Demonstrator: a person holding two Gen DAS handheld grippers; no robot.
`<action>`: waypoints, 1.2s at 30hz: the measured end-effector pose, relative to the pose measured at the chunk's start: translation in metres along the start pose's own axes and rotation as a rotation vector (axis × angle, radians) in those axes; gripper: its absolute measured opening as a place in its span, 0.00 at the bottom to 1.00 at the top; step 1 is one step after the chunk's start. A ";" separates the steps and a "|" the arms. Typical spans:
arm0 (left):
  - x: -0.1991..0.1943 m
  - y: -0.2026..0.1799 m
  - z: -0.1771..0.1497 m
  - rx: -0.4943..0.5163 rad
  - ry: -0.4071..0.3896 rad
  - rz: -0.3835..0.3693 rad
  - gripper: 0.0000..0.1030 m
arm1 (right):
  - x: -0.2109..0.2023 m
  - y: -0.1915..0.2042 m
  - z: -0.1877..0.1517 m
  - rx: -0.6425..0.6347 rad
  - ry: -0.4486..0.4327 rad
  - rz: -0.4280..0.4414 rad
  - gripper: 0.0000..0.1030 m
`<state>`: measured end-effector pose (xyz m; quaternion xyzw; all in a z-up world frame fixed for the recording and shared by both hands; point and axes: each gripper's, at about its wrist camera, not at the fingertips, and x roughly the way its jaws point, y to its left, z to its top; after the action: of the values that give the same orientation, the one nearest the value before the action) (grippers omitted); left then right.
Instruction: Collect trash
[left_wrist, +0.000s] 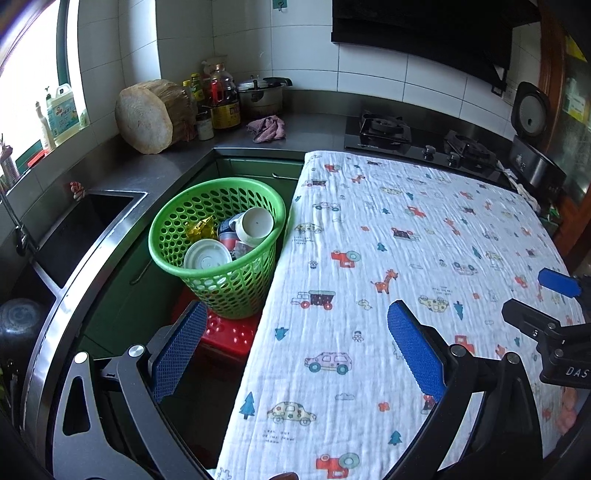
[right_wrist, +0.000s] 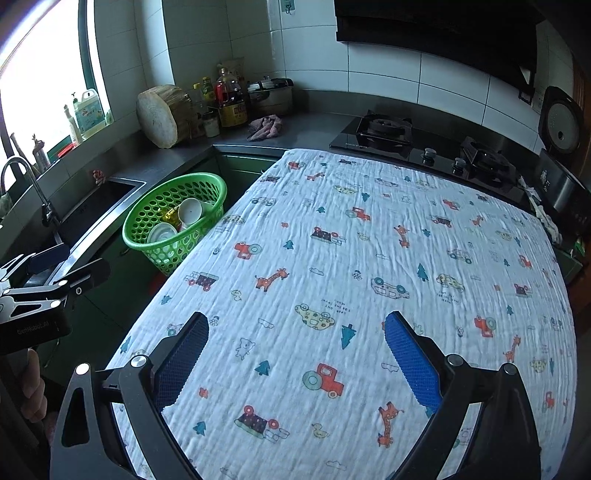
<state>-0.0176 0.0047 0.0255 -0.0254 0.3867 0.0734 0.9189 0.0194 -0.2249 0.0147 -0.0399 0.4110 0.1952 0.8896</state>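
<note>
Looking along my left claw (left_wrist: 295, 354), I see its blue-padded fingers spread wide and empty, straddling the left edge of the white cloth-covered surface (left_wrist: 406, 240) printed with cars and giraffes. Just beside that edge, the green perforated plastic basket (left_wrist: 221, 291) stands on a red stool (left_wrist: 225, 332), holding the trash: white paper cups (left_wrist: 255, 225), a white round lid (left_wrist: 207, 258) and a gold crumpled wrapper (left_wrist: 201, 228).

Along my right claw (right_wrist: 295, 354), the fingers likewise stand wide apart, empty, above the bare cloth. The basket sits far left, near the dark sink (right_wrist: 92, 206).
</note>
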 end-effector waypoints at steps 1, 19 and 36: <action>-0.001 0.000 -0.003 -0.005 0.002 0.006 0.94 | -0.001 0.001 0.000 -0.004 0.000 0.004 0.90; -0.017 -0.013 -0.018 -0.019 0.001 0.036 0.94 | -0.008 -0.005 -0.010 -0.031 -0.008 0.051 0.90; -0.007 -0.029 -0.018 0.026 0.028 0.015 0.94 | -0.007 -0.025 -0.016 0.013 0.008 0.031 0.90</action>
<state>-0.0302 -0.0265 0.0178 -0.0117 0.4005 0.0751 0.9132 0.0138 -0.2540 0.0071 -0.0286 0.4165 0.2062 0.8850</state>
